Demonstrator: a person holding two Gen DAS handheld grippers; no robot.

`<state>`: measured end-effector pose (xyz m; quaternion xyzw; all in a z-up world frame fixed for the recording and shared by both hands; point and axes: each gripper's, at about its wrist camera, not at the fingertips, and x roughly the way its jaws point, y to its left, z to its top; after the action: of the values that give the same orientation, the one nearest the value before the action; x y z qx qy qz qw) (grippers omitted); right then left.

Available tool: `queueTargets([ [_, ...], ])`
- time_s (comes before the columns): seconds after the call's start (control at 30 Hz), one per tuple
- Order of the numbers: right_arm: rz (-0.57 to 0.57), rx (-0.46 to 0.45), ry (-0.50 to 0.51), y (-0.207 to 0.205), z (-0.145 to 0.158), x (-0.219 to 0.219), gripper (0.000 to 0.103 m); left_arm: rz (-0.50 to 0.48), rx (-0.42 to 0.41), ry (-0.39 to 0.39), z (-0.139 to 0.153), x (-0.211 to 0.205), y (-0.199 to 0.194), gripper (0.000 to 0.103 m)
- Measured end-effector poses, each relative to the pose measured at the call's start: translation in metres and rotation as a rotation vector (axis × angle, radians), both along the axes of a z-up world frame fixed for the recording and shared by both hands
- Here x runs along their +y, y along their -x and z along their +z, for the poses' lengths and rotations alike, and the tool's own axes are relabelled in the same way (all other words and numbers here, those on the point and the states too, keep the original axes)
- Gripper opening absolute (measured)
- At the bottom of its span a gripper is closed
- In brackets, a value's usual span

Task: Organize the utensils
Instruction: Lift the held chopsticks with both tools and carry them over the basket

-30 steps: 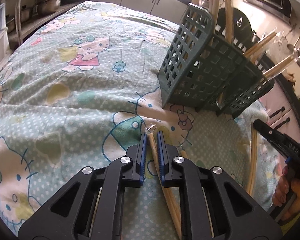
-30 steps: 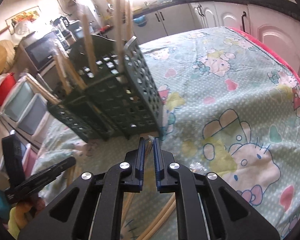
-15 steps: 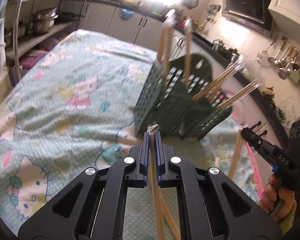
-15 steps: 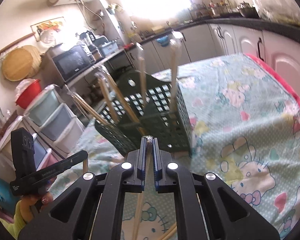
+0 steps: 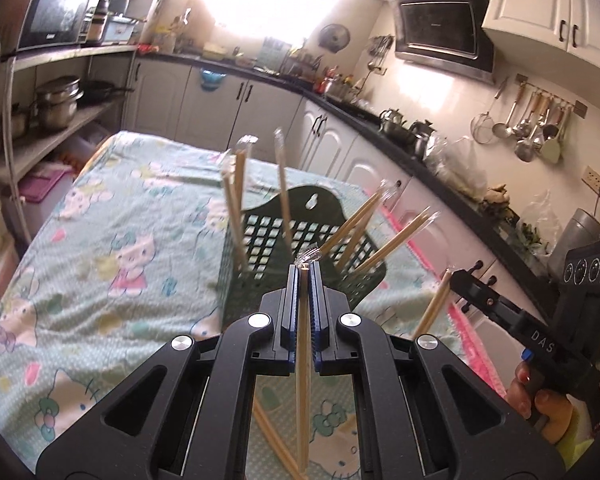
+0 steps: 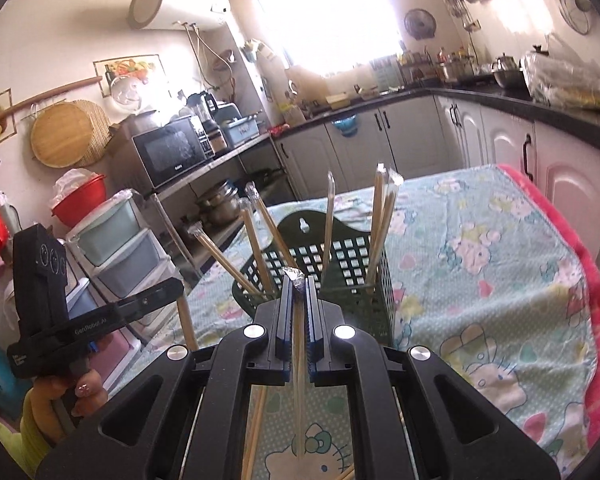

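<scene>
Both grippers are rising from the tablecloth [image 5: 112, 216], which filled the views a second ago; now the green basket [image 5: 300, 236] is sitting lower and smaller, with the kitchen counters showing behind it. Left gripper [image 5: 305, 270] is clamping one wrapped pair of chopsticks [image 5: 302, 360], whose plastic-tipped end is poking out just in front of the basket's near wall while the rest is hanging down between the fingers toward the cloth. Right gripper [image 6: 298, 280] is likewise pinching its own wrapped chopsticks [image 6: 299, 368], tip level with the basket's [image 6: 340, 264] front rim. Seen from the left wrist, the right gripper [image 5: 460, 280] is hovering right of the basket, a stick dangling from it, a hand [image 5: 540, 404] gripping its handle. Several more wrapped chopsticks [image 5: 236, 208] are standing or leaning inside the basket. Loose sticks [image 5: 274, 444] are lying on the cloth in front of the basket, below the left gripper.
</scene>
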<state>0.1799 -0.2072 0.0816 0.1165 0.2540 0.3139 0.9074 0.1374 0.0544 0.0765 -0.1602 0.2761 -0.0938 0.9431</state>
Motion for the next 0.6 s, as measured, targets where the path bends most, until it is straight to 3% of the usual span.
queueTargets([
  [0.6,-0.041,-0.087,-0.021,0.01,0.026,-0.013,0.006,-0.015,-0.084,-0.013,0.034,-0.016,-0.019,0.003],
])
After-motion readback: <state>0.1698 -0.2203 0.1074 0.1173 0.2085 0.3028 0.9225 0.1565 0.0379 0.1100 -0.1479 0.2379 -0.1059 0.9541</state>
